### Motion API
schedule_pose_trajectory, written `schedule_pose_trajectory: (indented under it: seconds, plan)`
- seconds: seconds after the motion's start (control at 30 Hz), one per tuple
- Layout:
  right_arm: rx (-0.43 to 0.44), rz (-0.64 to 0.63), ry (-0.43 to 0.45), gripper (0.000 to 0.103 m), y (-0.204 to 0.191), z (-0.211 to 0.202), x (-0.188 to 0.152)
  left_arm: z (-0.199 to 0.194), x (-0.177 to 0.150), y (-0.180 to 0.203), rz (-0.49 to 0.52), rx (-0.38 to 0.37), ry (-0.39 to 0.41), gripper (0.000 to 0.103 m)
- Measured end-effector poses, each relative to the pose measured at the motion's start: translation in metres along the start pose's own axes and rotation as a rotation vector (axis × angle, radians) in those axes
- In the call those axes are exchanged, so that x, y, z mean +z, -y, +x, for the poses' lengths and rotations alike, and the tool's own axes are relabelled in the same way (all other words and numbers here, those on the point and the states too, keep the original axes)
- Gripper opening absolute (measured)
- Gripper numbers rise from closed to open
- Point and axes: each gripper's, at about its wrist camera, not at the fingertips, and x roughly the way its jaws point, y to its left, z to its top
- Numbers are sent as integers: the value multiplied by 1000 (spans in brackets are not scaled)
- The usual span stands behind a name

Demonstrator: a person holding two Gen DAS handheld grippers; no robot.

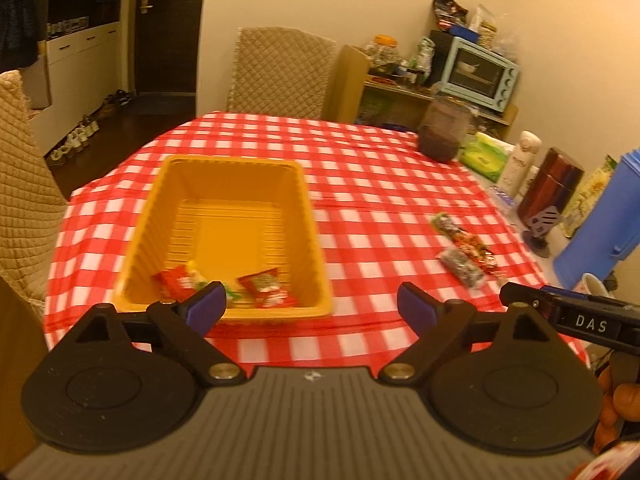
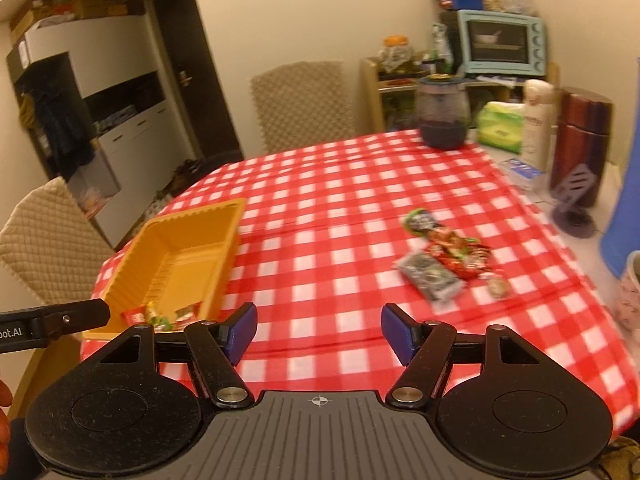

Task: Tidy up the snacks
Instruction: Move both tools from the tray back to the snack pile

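At about nine o'clock on the checked table (image 1: 360, 184) sat the yellow tray (image 1: 230, 236), with a few red snack packets (image 1: 266, 290) lying in its near end. My left tongs (image 1: 312, 306) hung spread and empty just short of the tray's near rim, with nothing between the blue pads (image 1: 210, 304).

Toward the middle of the table the cloth carried nothing I needed.

At about two o'clock from my right tongs (image 2: 318, 332) lay the loose snack pile (image 2: 444, 256): a dark packet (image 2: 432, 278) nearest me, touching a red-and-green wrapped one behind it, and another dark-green piece at the far end. The right tongs were also spread wide and holding nothing, well apart from the pile. Both views were motion-blurred, so I could not tell exactly how many pieces lay there.

I judged the step in hand to be fetching the next snack with the right tongs. To do it well I would take the dark packet first, since it lay nearest and on the outside of the pile. I would come down with one pad on each long side and close across its narrow width, so the neighbours were not dragged along. Past the pile, at about three o'clock, stood a blue container (image 2: 624, 200), so I would keep my swing short of it.
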Motion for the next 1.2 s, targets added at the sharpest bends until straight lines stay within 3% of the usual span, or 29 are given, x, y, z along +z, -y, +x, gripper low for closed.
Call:
schedule_pose_trajectory:
  seconds: [0.4, 0.67, 0.97, 1.2]
  plan:
    - [-118, 70, 50, 70, 53, -36, -5, 19, -2, 54, 25, -85, -26, 97]
    - [-178, 109, 74, 70, 85, -47, -4, 32, -3, 79, 45, -75, -4, 98]
    - [-217, 121, 75, 70, 120, -41, -1, 58, -2, 104, 77, -87, -12, 99]
    - [-204, 106, 42, 69, 146, -14, 1, 95, 2, 123, 96, -102, -60, 99]
